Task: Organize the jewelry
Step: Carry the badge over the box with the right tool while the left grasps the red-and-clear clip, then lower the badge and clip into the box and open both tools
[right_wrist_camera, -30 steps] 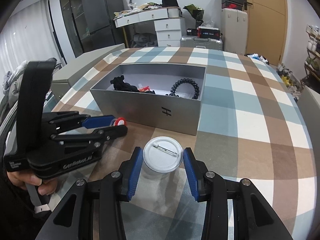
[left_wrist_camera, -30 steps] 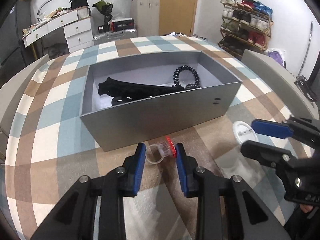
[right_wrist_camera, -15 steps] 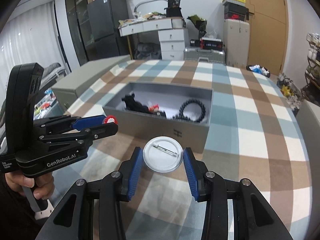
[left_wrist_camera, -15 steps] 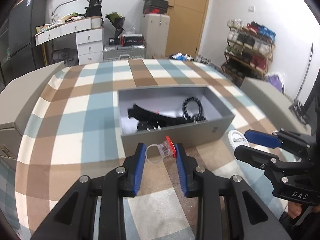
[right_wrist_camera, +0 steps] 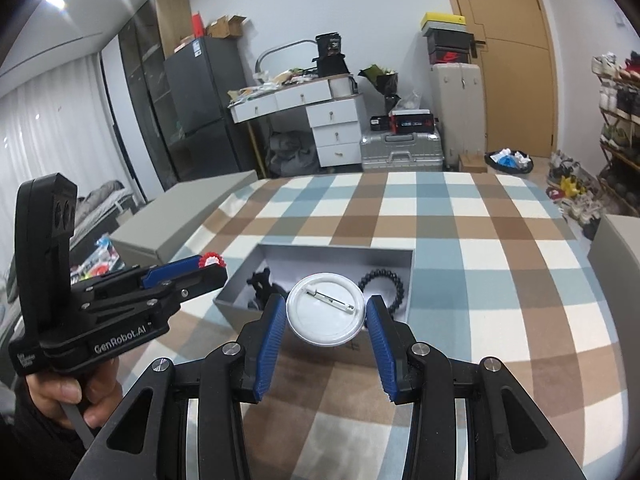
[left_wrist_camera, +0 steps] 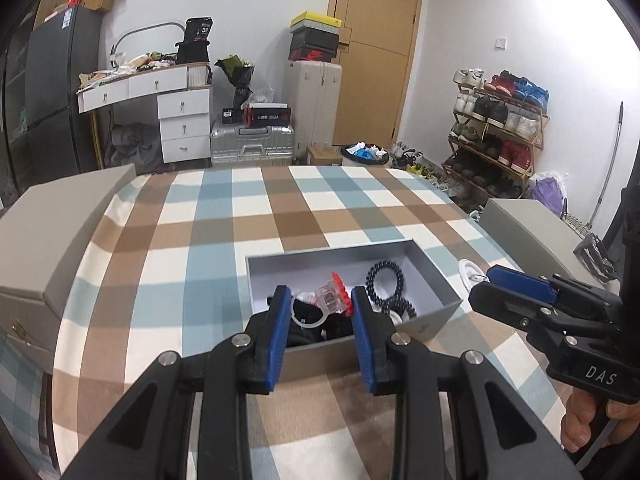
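Jewelry is mid-carry: my left tongs (left_wrist_camera: pixel 320 312) grip the clear ring (left_wrist_camera: pixel 326 305), right tongs (right_wrist_camera: pixel 326 320) grip the pin badge (right_wrist_camera: pixel 326 309); next, I release both over the grey box (left_wrist_camera: pixel 434 322).

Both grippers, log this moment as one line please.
left gripper: shut on toy ring, above grey box | right gripper: shut on pin badge, near box | beaded bracelet: in box

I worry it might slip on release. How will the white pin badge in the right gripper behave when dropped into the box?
The badge looks thin, stiff and probably light. Held only by its rim in the right gripper, it may tilt. Its smooth round shape could slide or roll inside the grey box.
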Tool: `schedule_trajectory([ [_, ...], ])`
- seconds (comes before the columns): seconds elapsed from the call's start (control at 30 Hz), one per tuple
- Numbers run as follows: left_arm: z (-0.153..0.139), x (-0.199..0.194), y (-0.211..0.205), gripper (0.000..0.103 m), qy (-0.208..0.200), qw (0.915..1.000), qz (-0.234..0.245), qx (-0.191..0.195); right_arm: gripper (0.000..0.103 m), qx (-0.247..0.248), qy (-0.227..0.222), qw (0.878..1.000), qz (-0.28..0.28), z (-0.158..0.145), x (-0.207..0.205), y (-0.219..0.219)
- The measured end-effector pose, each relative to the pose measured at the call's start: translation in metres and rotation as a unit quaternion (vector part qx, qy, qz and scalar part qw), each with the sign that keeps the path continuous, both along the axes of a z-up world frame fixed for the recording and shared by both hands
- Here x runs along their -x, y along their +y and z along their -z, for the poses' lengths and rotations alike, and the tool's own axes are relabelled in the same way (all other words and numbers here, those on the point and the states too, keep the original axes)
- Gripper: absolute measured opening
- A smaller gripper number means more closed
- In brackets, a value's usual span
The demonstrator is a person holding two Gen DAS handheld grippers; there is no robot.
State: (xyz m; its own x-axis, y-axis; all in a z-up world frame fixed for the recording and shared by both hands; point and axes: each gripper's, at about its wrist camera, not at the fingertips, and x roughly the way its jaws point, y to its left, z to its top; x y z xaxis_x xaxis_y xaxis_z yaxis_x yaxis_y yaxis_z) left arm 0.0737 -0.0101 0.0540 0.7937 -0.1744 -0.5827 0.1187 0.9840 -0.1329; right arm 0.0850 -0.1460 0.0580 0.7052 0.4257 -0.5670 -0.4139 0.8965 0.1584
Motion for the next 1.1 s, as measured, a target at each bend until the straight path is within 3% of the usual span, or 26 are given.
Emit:
schedule_trajectory([
  [0.53,0.011,-0.034,-0.007,0.024,0.015,0.9997,0.007,-0.016,0.041,-0.047,0.020,0.998,0.033,0.008,-0.036,-0.009],
  [1.1,0.030,-0.050,-0.017,0.024,0.043,0.9983,0.013,-0.038,0.041,-0.029,0.045,0.998,0.031,0.032,-0.058,0.003],
])
